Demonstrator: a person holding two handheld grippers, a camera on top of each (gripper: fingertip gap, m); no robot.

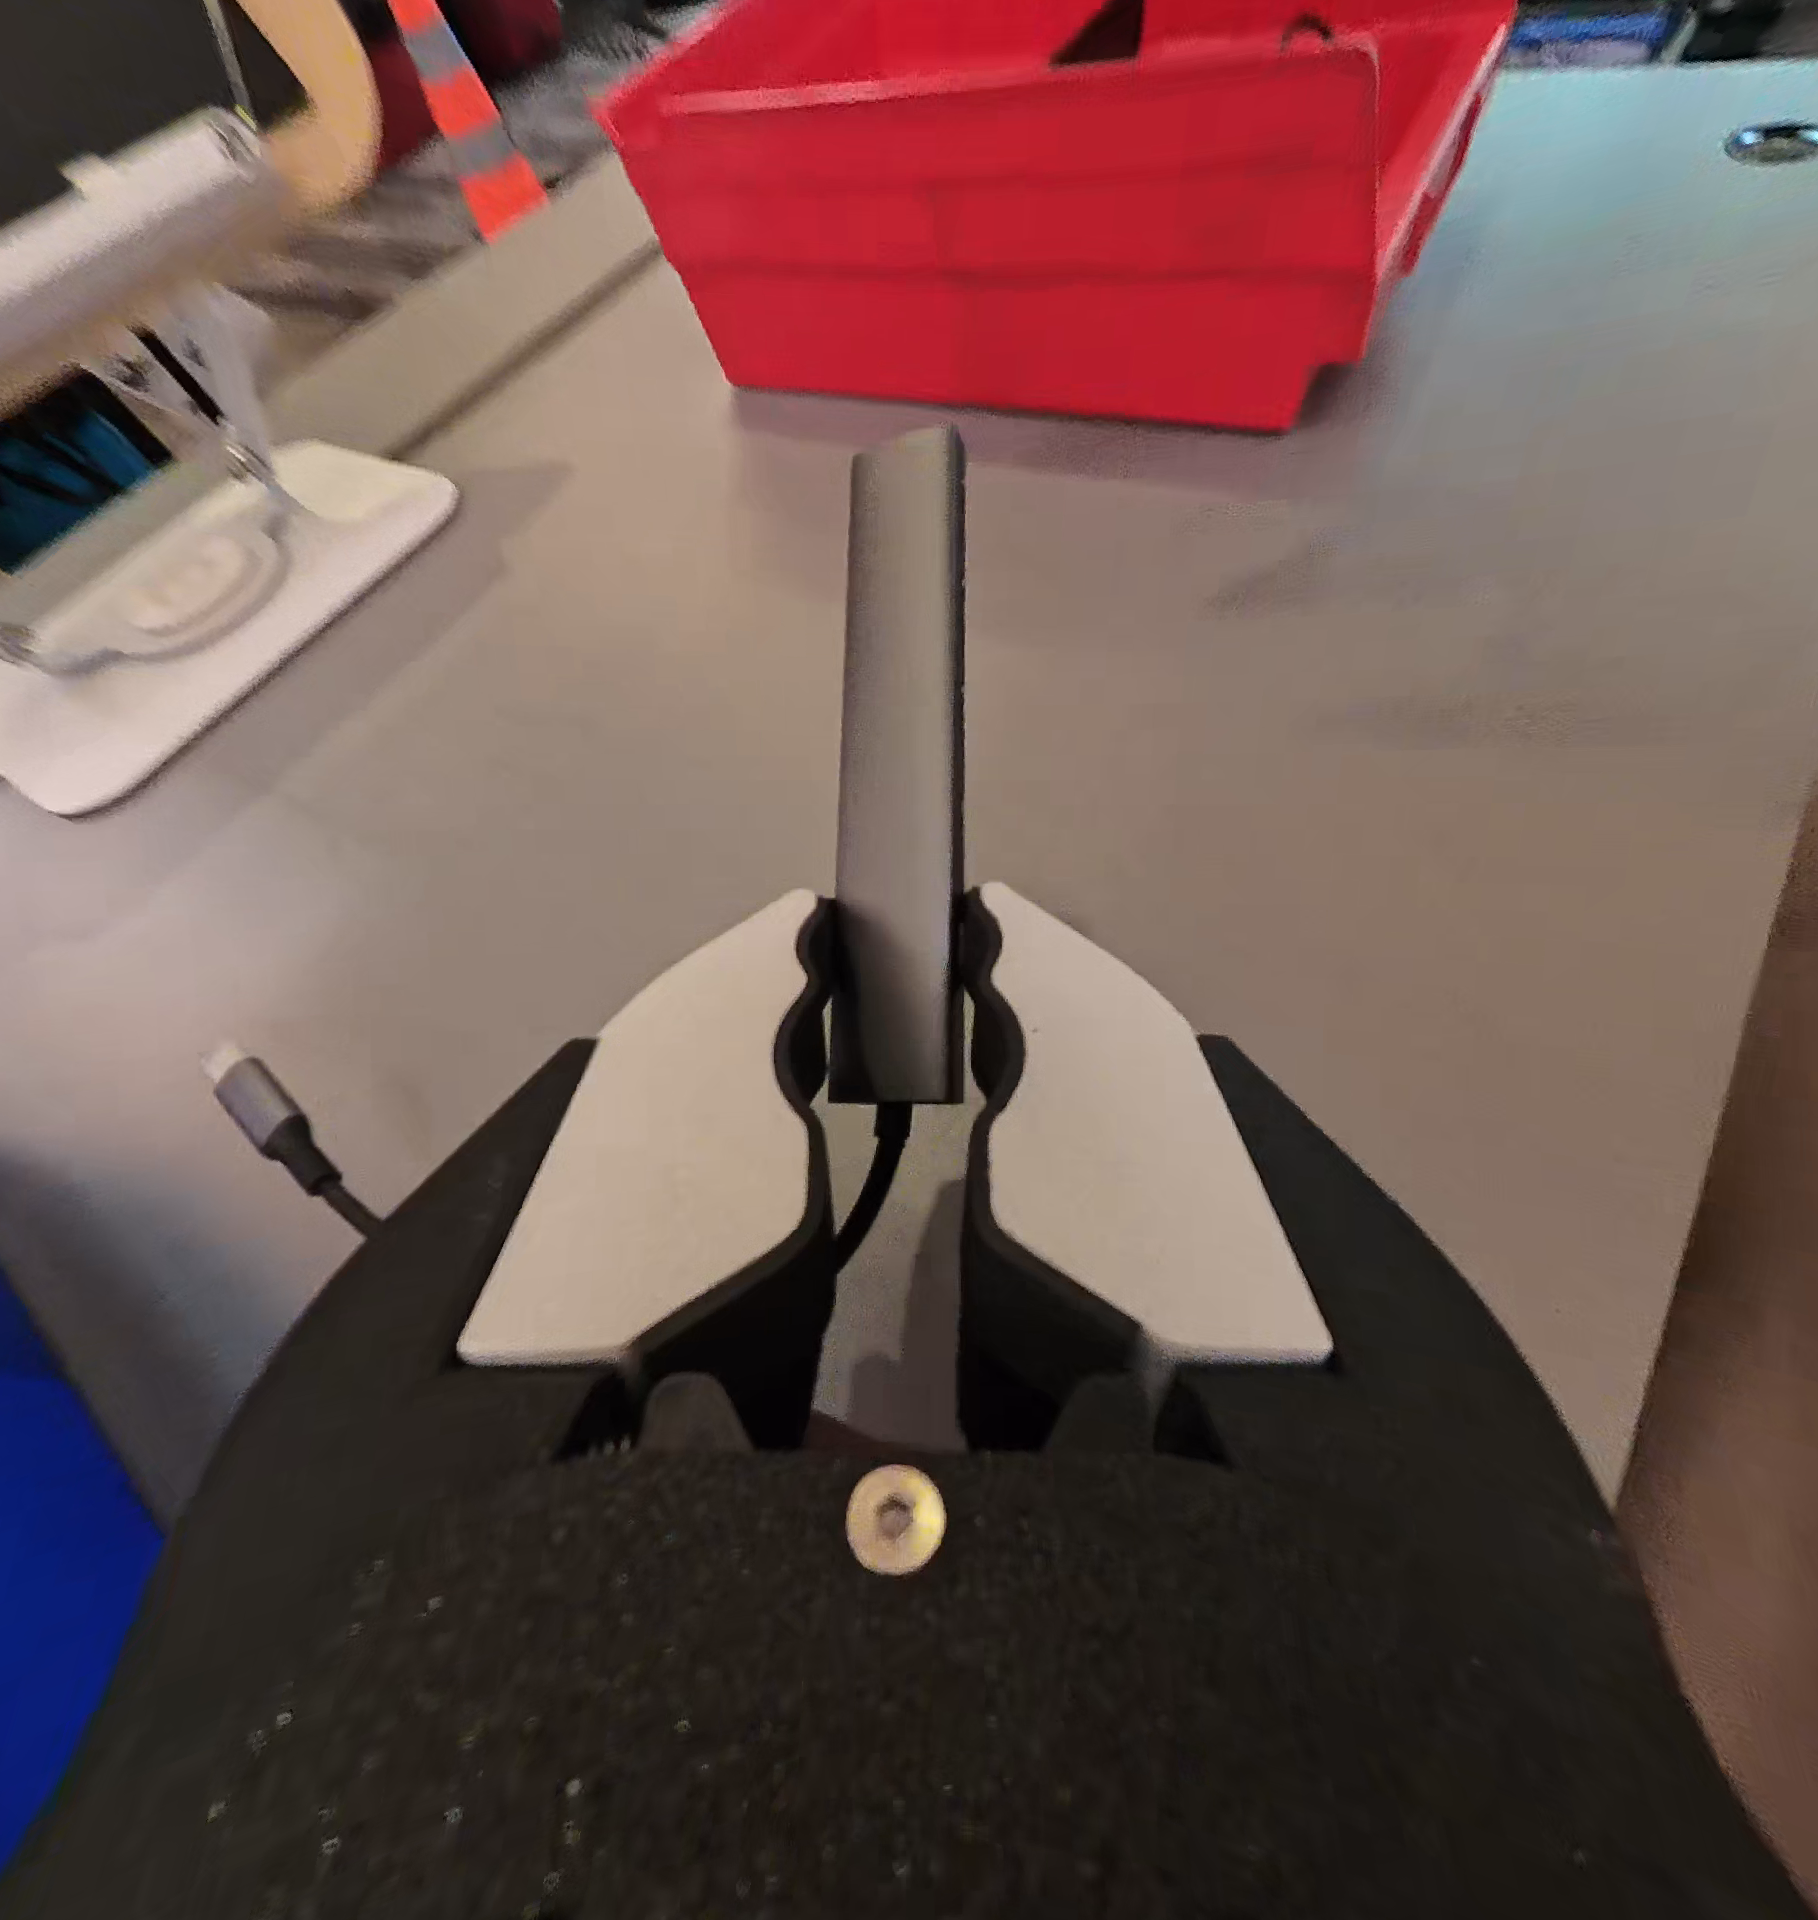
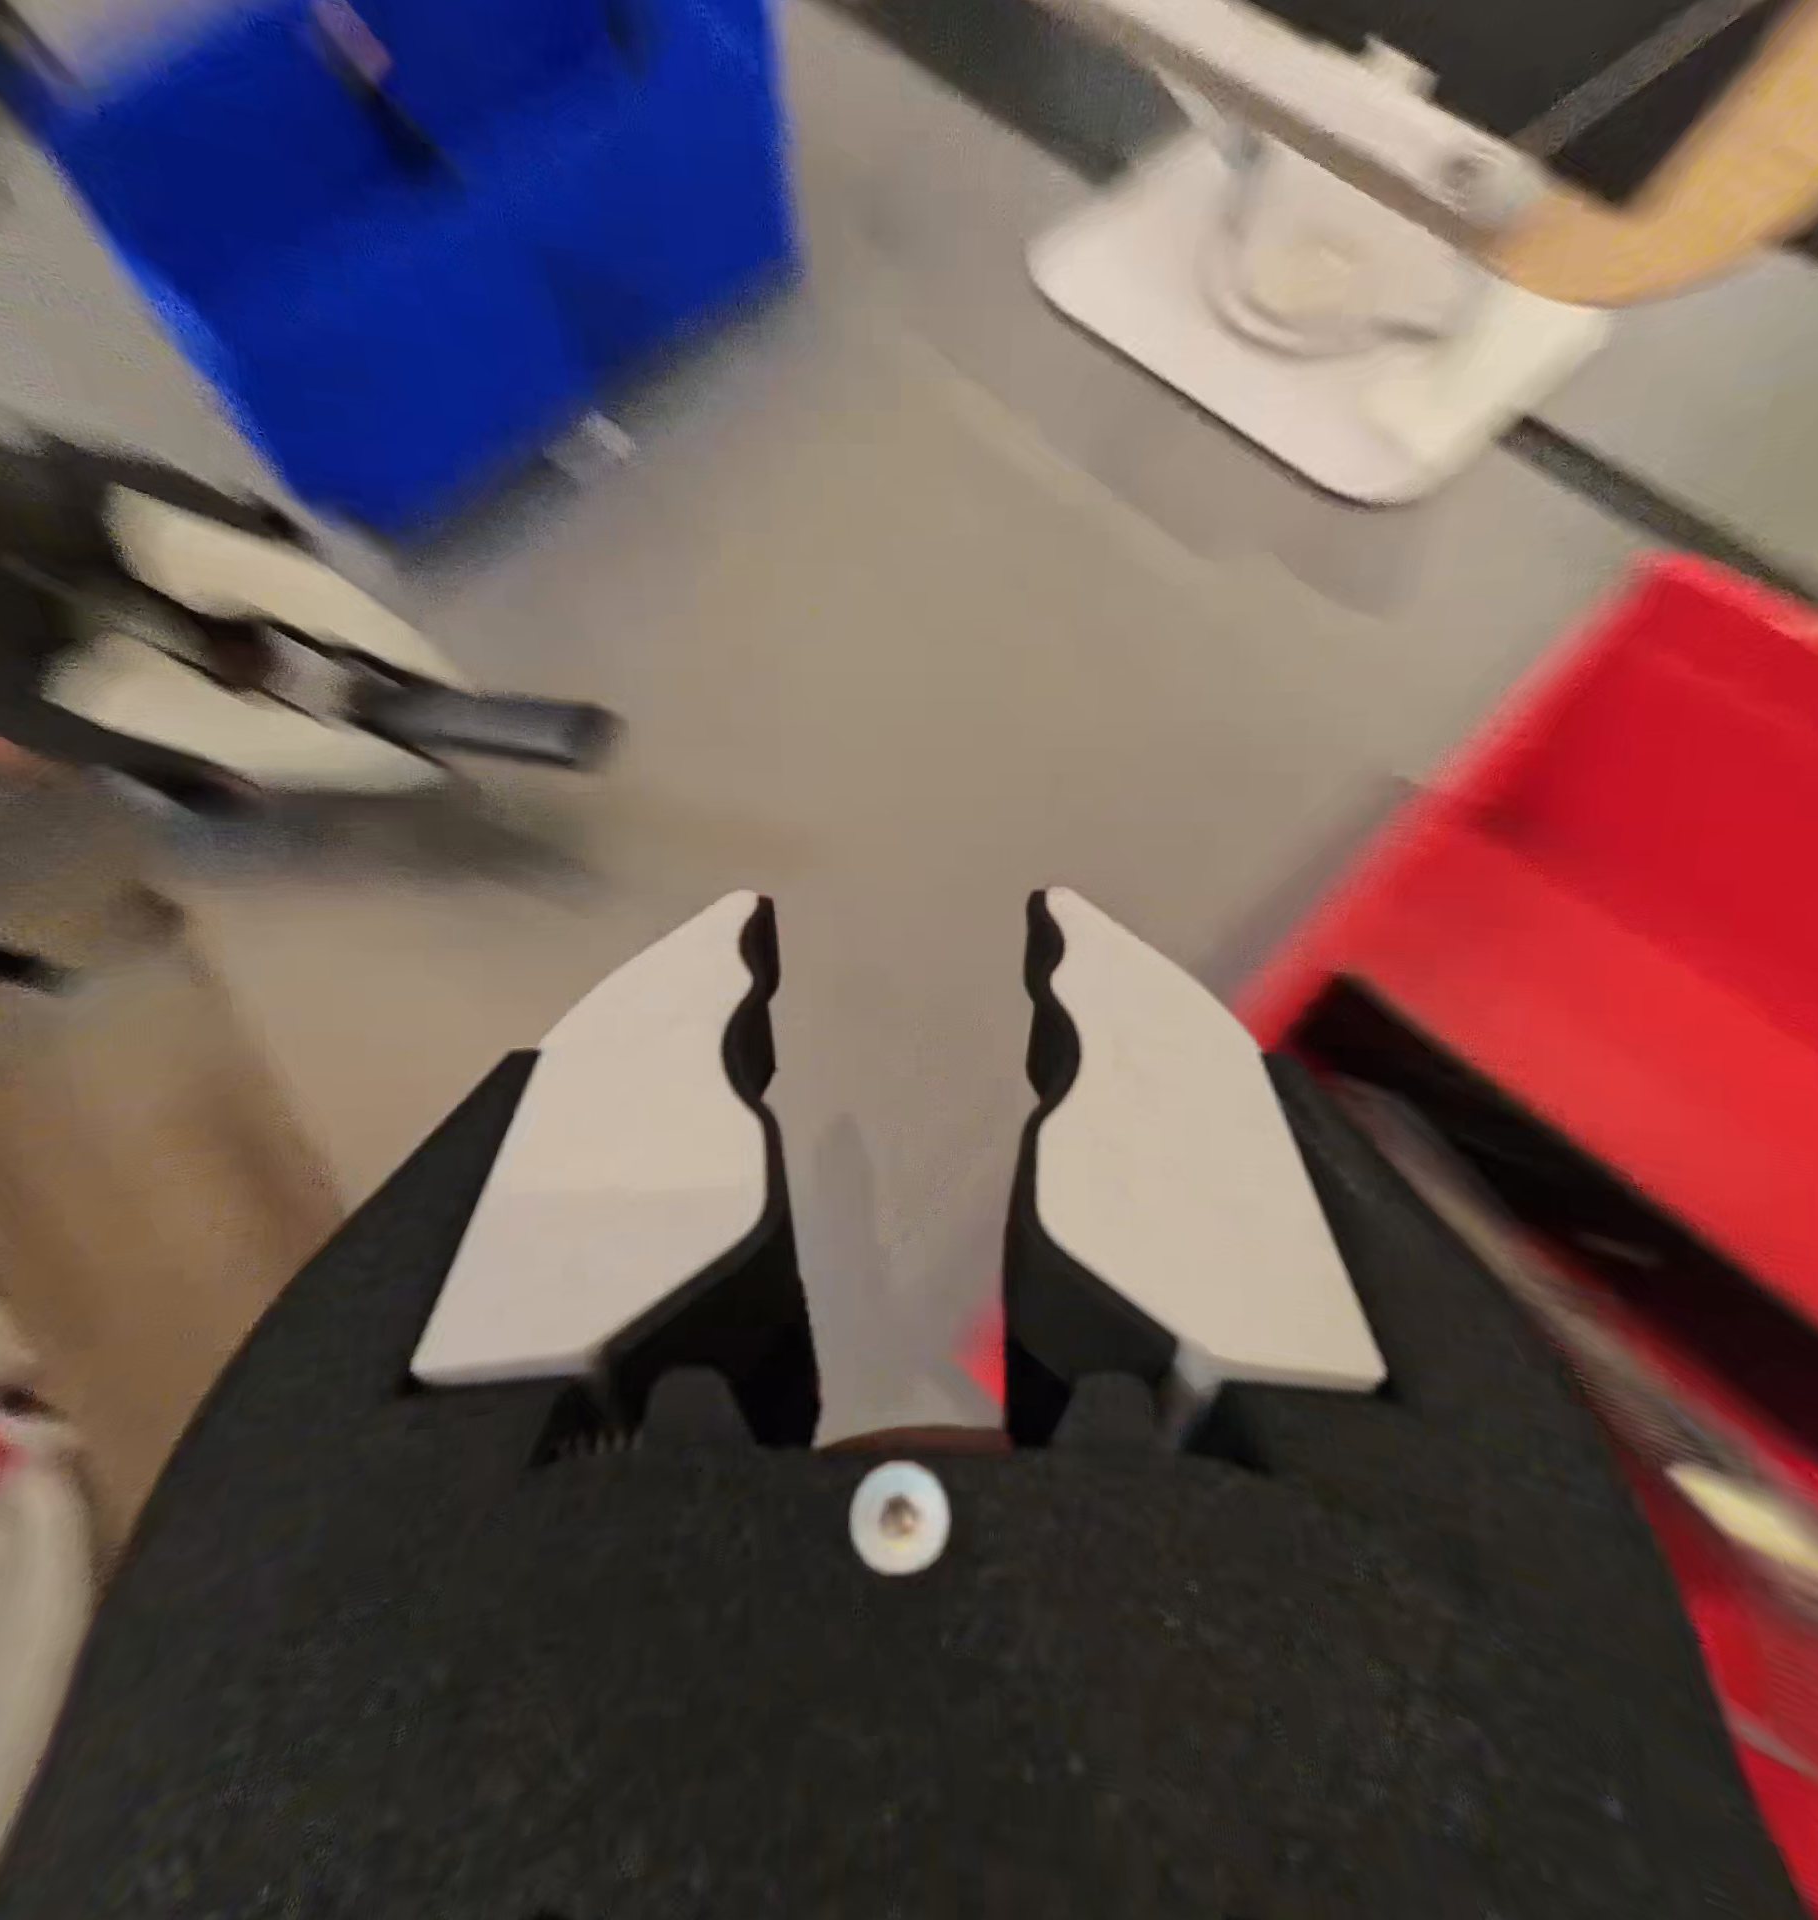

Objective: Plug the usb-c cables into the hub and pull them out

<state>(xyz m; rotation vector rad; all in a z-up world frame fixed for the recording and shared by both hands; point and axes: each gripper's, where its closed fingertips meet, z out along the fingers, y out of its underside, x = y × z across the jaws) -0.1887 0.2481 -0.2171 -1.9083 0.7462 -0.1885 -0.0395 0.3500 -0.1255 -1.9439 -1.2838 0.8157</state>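
The left claw (image 1: pixel 897 914) is gripping the hub (image 1: pixel 900 727), a slim dark grey bar, pinching its near end between the two pale fingers (image 1: pixel 676 1132). The black inner pads are pressing against both of the hub's long sides, and most of the bar is sticking out forward beyond the fingertips, above the grey surface (image 1: pixel 1300 779). A short black cable (image 1: pixel 869 1174) is trailing from the hub's near end back between the fingers. To the left of that claw a usb-c plug (image 1: pixel 261 1112) with a grey metal shell is lying on the surface, its dark cord running under the claw's black body; it is not plugged into anything that I can see.

The right claw (image 2: pixel 903 914) is standing parted, a clear gap showing between its fingers, and it is holding nothing and touching nothing. Its view is badly blurred. From that side the left claw (image 2: pixel 261 675) is showing off to the left with the dark hub (image 2: pixel 510 727) jutting from it, well apart from the right claw.

A red bin (image 1: pixel 1040 239) is sitting beyond the hub on the surface, and a blue bin (image 2: pixel 417 260) is sitting farther off in the right view. A white stand (image 1: pixel 188 644) with a flat base is resting on the surface to the left.
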